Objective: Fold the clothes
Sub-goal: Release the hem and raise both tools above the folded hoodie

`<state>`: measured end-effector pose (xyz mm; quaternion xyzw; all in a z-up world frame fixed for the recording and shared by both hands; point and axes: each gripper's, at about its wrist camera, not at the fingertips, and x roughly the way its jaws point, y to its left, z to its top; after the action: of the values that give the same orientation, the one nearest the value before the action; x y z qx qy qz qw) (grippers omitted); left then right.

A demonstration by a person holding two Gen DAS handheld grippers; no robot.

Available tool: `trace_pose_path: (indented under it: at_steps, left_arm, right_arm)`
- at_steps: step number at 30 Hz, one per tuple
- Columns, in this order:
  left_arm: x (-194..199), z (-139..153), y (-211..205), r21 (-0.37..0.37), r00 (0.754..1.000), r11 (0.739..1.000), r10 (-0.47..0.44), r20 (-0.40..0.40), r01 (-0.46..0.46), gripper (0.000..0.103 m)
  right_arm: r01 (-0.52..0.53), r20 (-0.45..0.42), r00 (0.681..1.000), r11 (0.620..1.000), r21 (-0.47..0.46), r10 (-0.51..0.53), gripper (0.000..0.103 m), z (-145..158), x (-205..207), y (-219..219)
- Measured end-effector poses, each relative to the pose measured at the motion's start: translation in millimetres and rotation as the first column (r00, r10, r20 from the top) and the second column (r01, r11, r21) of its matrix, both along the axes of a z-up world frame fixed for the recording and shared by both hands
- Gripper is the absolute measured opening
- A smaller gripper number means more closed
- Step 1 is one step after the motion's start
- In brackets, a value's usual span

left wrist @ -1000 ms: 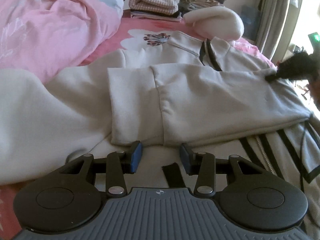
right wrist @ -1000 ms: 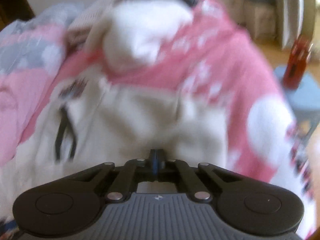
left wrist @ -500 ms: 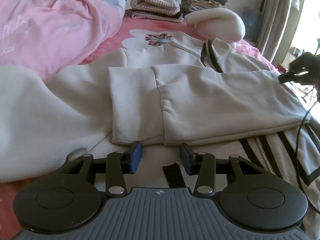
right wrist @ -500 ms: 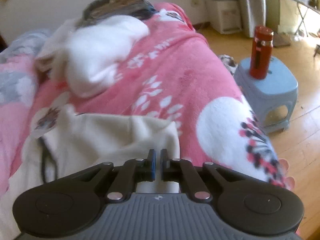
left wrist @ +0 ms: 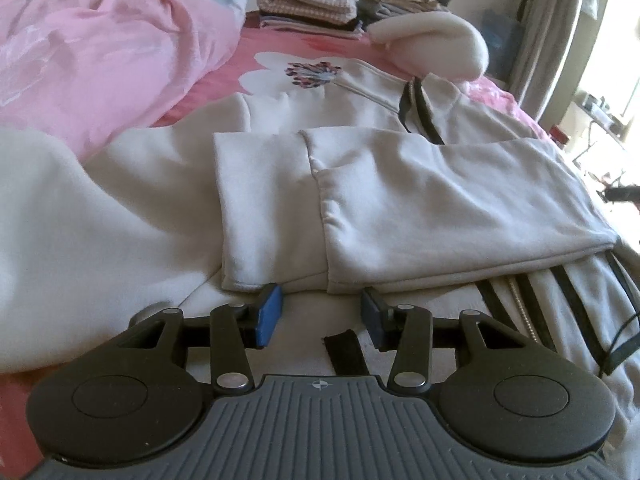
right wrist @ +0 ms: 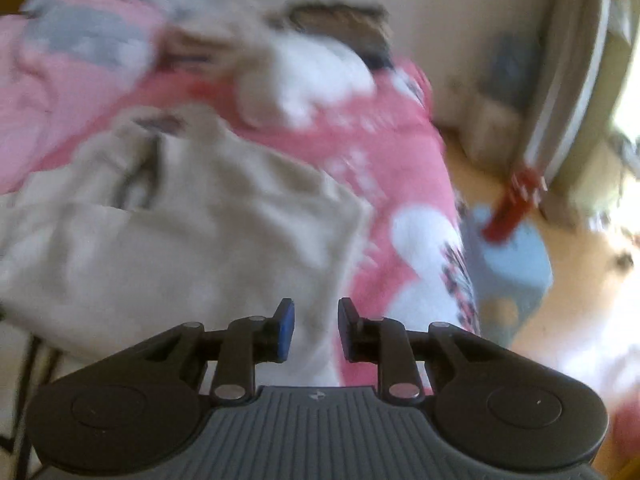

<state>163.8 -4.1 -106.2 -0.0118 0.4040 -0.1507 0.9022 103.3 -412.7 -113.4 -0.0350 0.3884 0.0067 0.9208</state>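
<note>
Left wrist view gives me the sharper picture: my left gripper hovers low over the cream hoodie, which lies spread across the bed with one sleeve folded over its body. Its jaws stand partly apart with nothing between the pads; the sleeve's cuff edge lies just beyond the blue pad, and I cannot tell whether the pad touches it. A black strip on the hoodie shows in the gap below the jaws, and black stripes and a zipper run along the garment to the right. Past the hoodie, a pink quilt is heaped on the left, a white cushion-like bundle sits near the hood, and folded clothes are stacked behind it. Through the right wrist view everything is smeared by motion. My right gripper is over the hoodie's right edge, where cream cloth meets the pink flowered bedspread. Its jaws are opening, a narrow gap showing between them, and I see cloth behind that gap but nothing pinched by the pads. Off the bed's side, a red bottle stands on a pale blue stool on the wooden floor.
</note>
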Motion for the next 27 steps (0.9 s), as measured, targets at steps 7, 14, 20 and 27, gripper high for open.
trace_pose_path:
  at_steps: [7,14,20,27]
  left_arm:
    - [-6.5,1.1,-7.3,0.033,1.000,0.999,0.005,0.028,-0.005,0.046]
    - [-21.2,30.8,-14.9,0.034,0.991,0.999,-0.022,0.130,0.018,0.047]
    - [17.5,40.0,-54.8,-0.034,0.972,0.991,-0.120,0.201,0.129,0.047]
    - [53.9,-5.0,-76.0,-0.009,0.991,0.995,-0.096,0.093,0.097,0.038]
  right_arm:
    - [-0.130,-0.062,0.990,0.990,-0.048,0.127,0.025,-50.2,-10.8,45.2]
    - [-0.174,0.062,0.983,0.984,0.044,0.171,0.026,-16.5,-19.4,62.8]
    - [-0.172,-0.004,0.985,0.984,0.054,0.173,0.026,-45.4,-0.3,75.7]
    - [-0.150,0.021,0.989,0.978,0.146,0.148,0.026,-59.7,-1.4,58.7]
